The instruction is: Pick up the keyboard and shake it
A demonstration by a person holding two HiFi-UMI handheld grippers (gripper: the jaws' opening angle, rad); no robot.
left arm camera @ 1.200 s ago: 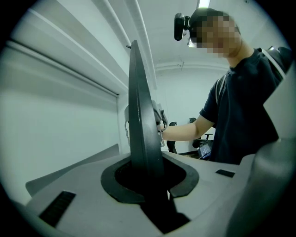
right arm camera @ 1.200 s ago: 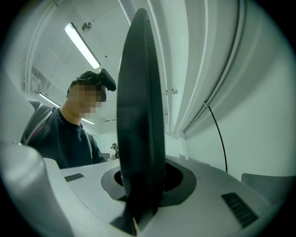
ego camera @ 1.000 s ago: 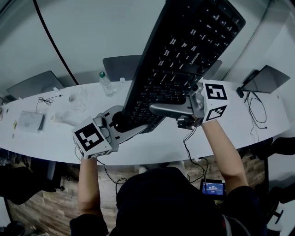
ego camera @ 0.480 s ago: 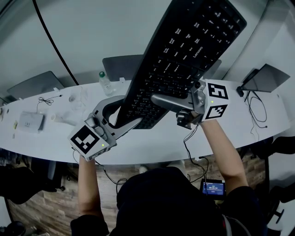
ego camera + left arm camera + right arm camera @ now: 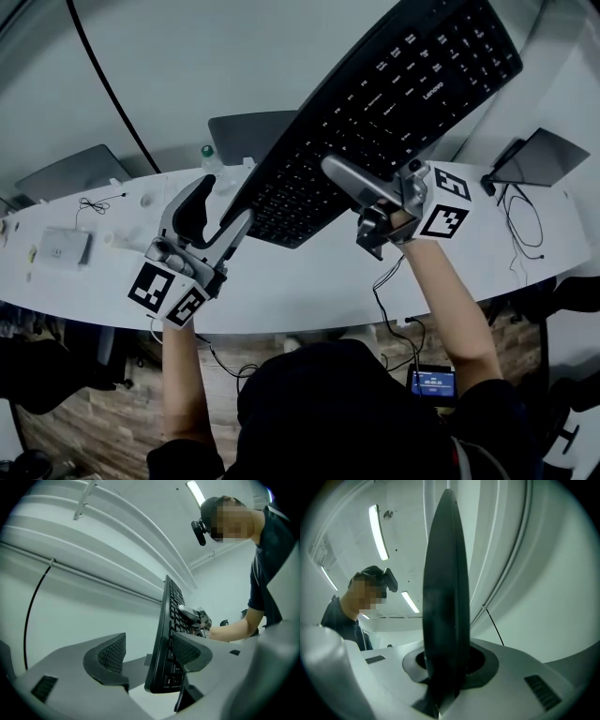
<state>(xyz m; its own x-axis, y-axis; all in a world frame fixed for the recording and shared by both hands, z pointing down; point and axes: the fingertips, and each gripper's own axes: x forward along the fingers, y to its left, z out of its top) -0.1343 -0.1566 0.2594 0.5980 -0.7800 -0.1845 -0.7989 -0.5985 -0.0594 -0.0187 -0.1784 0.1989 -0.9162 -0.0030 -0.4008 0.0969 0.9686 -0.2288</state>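
Head view: keyboard (image 5: 375, 112) up off desk (image 5: 300, 281), tilted, far end high. Right gripper (image 5: 345, 178) jaws pinch its long edge. Left gripper (image 5: 223, 202) jaws just been opening, now spread, keyboard's end between them unpinched. Pickup done; shake likely left, one-handed.

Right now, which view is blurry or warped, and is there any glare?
Right gripper view: the keyboard sits so close to the lens it is a soft dark blur; ceiling lights burn white. Left gripper view: sharp, walls bowed by the wide lens. Head view: the desk edge curves.
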